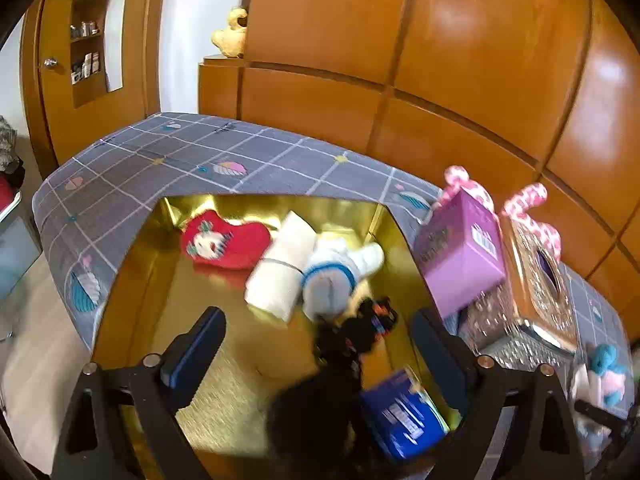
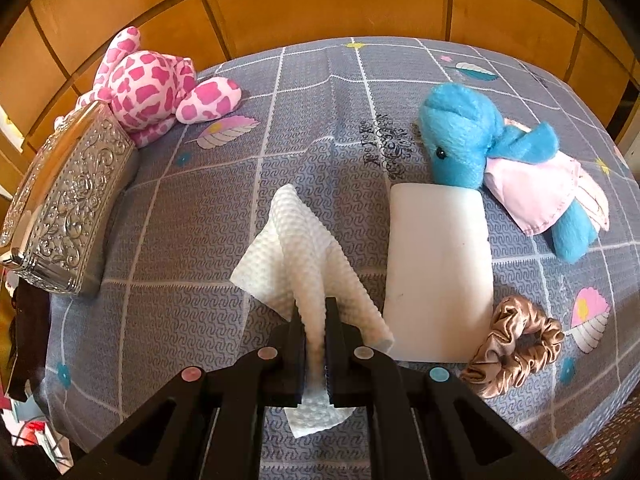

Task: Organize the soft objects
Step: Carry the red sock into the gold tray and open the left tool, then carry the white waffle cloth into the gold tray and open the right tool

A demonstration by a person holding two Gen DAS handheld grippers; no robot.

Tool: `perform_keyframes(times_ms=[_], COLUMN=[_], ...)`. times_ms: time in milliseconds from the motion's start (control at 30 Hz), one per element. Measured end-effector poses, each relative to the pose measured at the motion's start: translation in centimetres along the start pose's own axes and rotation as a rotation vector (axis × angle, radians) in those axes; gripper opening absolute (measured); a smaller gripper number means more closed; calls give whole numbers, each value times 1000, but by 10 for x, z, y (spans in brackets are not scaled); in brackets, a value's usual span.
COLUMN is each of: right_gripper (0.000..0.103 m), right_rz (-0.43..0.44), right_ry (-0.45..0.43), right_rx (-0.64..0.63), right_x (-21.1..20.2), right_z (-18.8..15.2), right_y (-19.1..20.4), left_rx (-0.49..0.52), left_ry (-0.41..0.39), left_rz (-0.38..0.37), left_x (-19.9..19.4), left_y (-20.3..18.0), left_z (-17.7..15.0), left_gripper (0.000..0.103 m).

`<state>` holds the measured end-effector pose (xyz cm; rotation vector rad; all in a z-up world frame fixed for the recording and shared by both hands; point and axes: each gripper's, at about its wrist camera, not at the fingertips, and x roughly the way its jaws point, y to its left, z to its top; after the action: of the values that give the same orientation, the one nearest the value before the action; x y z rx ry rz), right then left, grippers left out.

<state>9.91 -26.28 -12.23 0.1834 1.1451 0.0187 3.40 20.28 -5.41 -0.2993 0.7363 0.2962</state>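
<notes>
My left gripper (image 1: 316, 344) hangs open over a gold box (image 1: 132, 288) on the bed. In the box lie a red plush (image 1: 228, 242), a rolled white towel (image 1: 280, 268), a blue-and-white plush (image 1: 336, 276) and a blue packet (image 1: 404, 412). A blurred black fuzzy thing (image 1: 316, 412) shows between the open fingers, and neither pad touches it. My right gripper (image 2: 314, 312) is shut on a white waffle cloth (image 2: 304, 248), lifted off the grey checked bedspread (image 2: 192, 208). To its right lie a white foam block (image 2: 438, 268), a blue plush (image 2: 460, 144) and a beige scrunchie (image 2: 516, 352).
A pink spotted plush (image 2: 148, 84) rests against a silver embossed box (image 2: 68, 204) at the left. A purple box (image 1: 460, 252) and an ornate tissue box (image 1: 536, 276) stand right of the gold box. Wooden panels (image 1: 440, 60) back the bed.
</notes>
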Motion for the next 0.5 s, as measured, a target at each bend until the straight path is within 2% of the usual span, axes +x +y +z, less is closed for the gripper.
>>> perform_keyframes(times_ms=[267, 500], right_gripper=[6, 7], right_rz=[-11, 3], right_ry=[-20, -22], right_rx=[29, 88], right_x=[-3, -5], right_z=[-3, -2], right_y=[0, 2], left_rx=[51, 65], left_ry=[31, 35], left_rz=[-31, -37], left_x=[-6, -8], left_y=[-23, -28], left_z=[-20, -23], left_gripper=[95, 97])
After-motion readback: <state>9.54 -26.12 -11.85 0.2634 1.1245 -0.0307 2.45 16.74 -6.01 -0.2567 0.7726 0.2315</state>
